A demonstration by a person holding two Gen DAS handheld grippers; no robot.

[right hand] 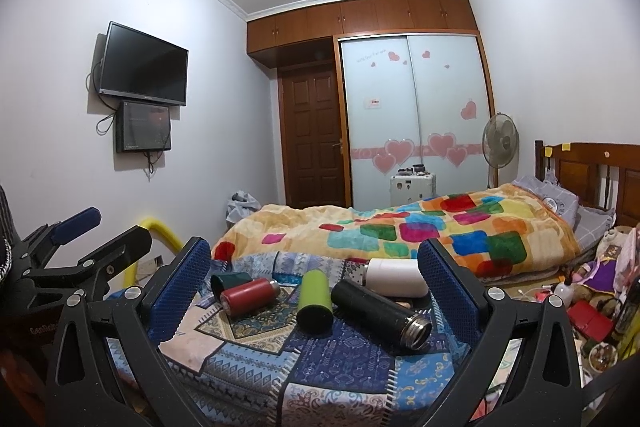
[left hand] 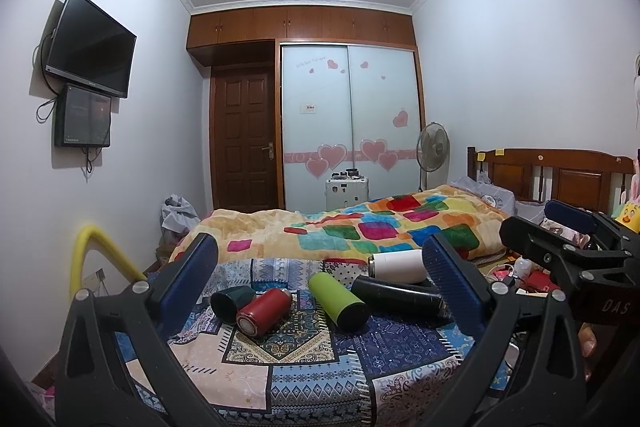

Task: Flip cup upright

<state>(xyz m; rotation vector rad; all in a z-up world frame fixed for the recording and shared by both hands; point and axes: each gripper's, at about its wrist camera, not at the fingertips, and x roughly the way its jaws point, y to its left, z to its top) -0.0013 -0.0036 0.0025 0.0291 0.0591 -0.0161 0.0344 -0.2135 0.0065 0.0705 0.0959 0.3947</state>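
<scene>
Several cups and flasks lie on their sides on a patterned blue cloth: a dark green cup, a red flask, a lime green flask, a black flask and a white flask. My left gripper is open and empty, held back from them. My right gripper is open and empty too, also short of them. Each gripper shows at the edge of the other's view.
A bed with a colourful patchwork blanket lies behind the cloth. Clutter sits at the right of the cloth. A yellow padded tube stands at the left. A fan and wardrobe stand at the far wall.
</scene>
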